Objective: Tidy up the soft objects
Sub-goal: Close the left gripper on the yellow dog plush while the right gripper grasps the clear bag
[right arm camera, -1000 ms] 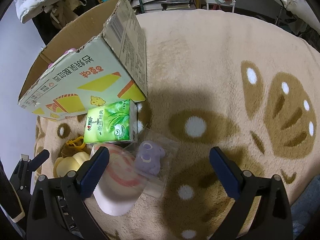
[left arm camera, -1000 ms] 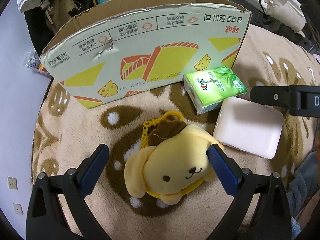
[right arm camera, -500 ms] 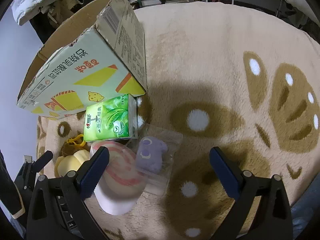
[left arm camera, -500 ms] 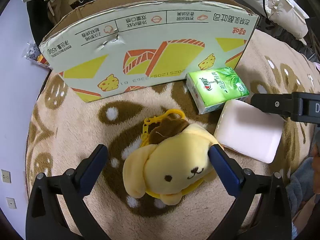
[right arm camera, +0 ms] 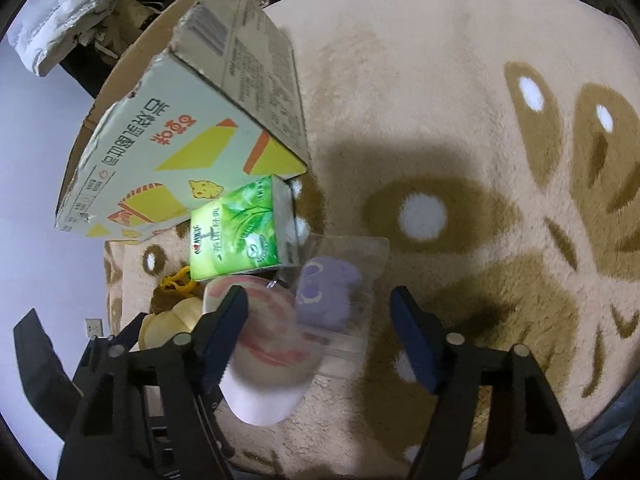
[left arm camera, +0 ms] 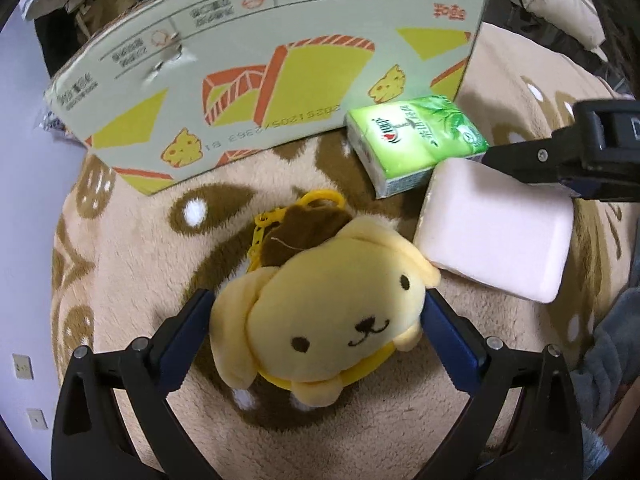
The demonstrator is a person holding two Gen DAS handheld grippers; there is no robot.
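A yellow dog plush (left arm camera: pixel 332 312) with a yellow chain lies on the rug. My left gripper (left arm camera: pixel 316 320) is shut on its head, both blue pads touching its sides. A green tissue pack (left arm camera: pixel 416 140) and a pink-white soft pad (left arm camera: pixel 496 228) lie to its right. In the right wrist view my right gripper (right arm camera: pixel 320 328) is partly closed, open around a purple plush in a clear bag (right arm camera: pixel 328 292) and the edge of the pad (right arm camera: pixel 268 348). The tissue pack (right arm camera: pixel 236 232) lies just beyond. The right gripper also shows in the left wrist view (left arm camera: pixel 568 152).
A large cardboard box (left arm camera: pixel 256 64) stands behind the objects, its open top facing up (right arm camera: pixel 188 120). The beige and brown rug (right arm camera: pixel 460 140) stretches to the right. Shelves and bags sit beyond the box. A wall runs along the left.
My left gripper has closed from wide open onto the yellow plush. My right gripper has narrowed and come down around the purple bagged plush.
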